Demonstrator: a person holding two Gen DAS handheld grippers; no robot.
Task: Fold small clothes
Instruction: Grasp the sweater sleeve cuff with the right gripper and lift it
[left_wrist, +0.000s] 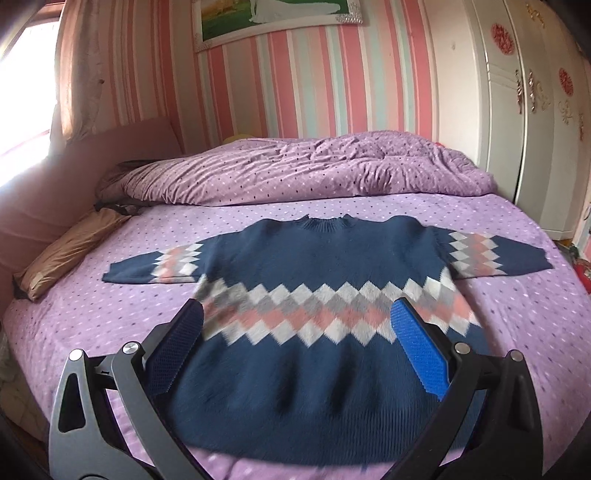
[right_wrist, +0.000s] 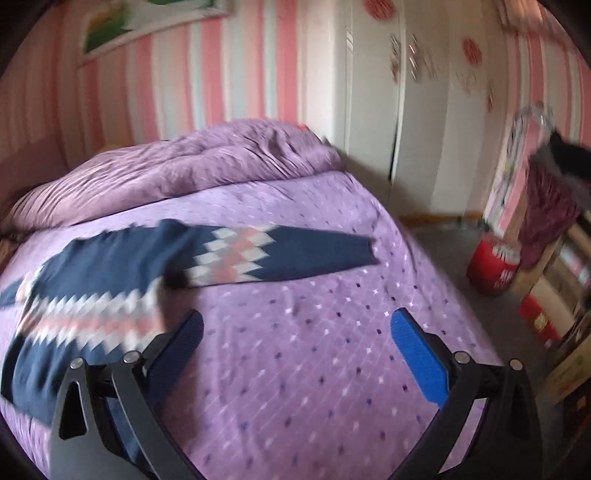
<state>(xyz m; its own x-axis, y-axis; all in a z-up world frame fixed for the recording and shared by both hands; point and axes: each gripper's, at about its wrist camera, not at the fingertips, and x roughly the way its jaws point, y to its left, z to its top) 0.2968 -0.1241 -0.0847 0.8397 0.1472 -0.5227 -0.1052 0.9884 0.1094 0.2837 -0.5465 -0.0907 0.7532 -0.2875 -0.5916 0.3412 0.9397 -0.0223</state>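
A navy knitted sweater (left_wrist: 317, 254) with white, grey and pink diamond bands lies flat on the purple bed (left_wrist: 110, 314), collar away from me, both sleeves spread out sideways. My left gripper (left_wrist: 299, 317) hovers open above the sweater's lower body, its blue pads wide apart and empty. In the right wrist view the sweater (right_wrist: 110, 266) lies to the left, its right sleeve (right_wrist: 280, 254) stretched toward the bed's right side. My right gripper (right_wrist: 297, 325) is open over bare sheet to the right of the sweater body, holding nothing.
A rumpled purple duvet (left_wrist: 314, 170) is piled along the far side of the bed. A tan pillow (left_wrist: 70, 251) lies at the left edge. A white wardrobe (left_wrist: 517, 110) stands on the right. A red container (right_wrist: 495, 266) and shelves (right_wrist: 565, 295) sit on the floor beyond the bed's right edge.
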